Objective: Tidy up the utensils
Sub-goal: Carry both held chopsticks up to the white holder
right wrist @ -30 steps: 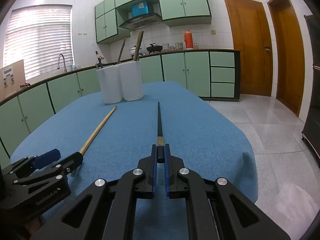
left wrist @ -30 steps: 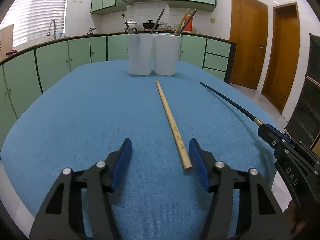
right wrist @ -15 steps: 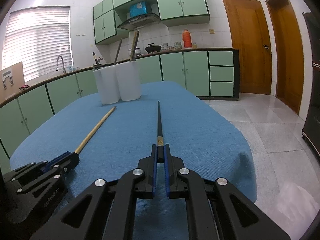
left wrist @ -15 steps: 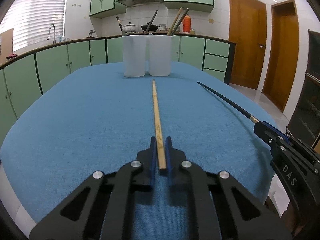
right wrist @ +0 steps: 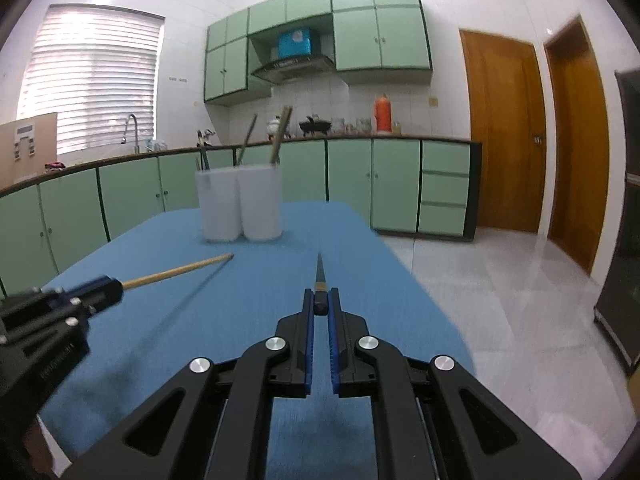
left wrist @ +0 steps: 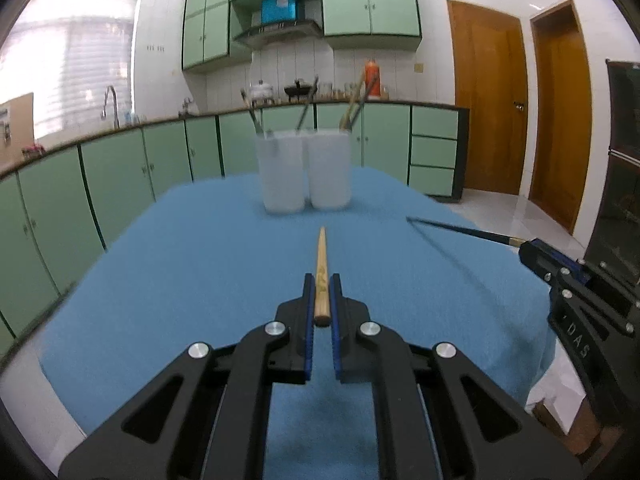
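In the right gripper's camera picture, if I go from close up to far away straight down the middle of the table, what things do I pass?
right gripper → black chopstick it is shut on → blue tablecloth → two white utensil holders → green cabinets at the far wall.

Bright daylight glares through the blinds, both fisheye views curve heavily at the edges, and motion blur softens the white holders

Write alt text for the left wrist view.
The left gripper is shut on a wooden chopstick that points toward two white holders on a blue tablecloth. At right, the right gripper holds a black chopstick.
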Tool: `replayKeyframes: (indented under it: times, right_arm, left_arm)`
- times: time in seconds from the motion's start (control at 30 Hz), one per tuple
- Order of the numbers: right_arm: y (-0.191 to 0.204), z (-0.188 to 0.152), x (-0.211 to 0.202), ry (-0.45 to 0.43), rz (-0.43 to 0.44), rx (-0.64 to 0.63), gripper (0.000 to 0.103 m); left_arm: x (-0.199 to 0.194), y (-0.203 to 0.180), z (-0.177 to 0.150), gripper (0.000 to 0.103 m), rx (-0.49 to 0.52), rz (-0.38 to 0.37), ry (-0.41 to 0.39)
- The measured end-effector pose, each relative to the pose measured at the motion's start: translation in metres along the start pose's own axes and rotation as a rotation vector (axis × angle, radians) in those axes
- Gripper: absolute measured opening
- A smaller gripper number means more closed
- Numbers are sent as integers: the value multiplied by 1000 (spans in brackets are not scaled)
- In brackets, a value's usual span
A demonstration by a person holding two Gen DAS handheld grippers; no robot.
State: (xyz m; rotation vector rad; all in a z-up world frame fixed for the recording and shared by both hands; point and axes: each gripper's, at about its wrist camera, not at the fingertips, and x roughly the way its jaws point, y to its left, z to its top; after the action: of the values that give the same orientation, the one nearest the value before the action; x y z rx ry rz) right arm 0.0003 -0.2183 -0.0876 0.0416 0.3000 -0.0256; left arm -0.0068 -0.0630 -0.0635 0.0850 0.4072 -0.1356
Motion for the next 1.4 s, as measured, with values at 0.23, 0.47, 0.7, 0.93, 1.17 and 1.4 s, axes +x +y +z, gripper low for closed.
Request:
replayKeyframes:
  times: [0.23,0.47,0.7,0.93,1.17,1.4]
  right_arm:
    - [-3,53,-8,-47,47,-71,7]
    - [-10,109,1,-5,136,-77,7]
    - [-11,154,13,64,226,-82,7]
    - [-5,179,21,84,275,-108,7]
    - [4,199,33,80,312,-109,7]
    - [10,219,50,73,336,-109,7]
  left_arm:
    - [-17,12,46,6,32,-7,-85]
    - [-25,21,93,6,40,-55,-148]
    - [-17,33,132,6,16,-120,-119]
    - [-11,38,158,6,13,-135,-127]
    - [-1,44,172,6,6,-129,-136]
    - [10,55,189,6,-6,-127,-139]
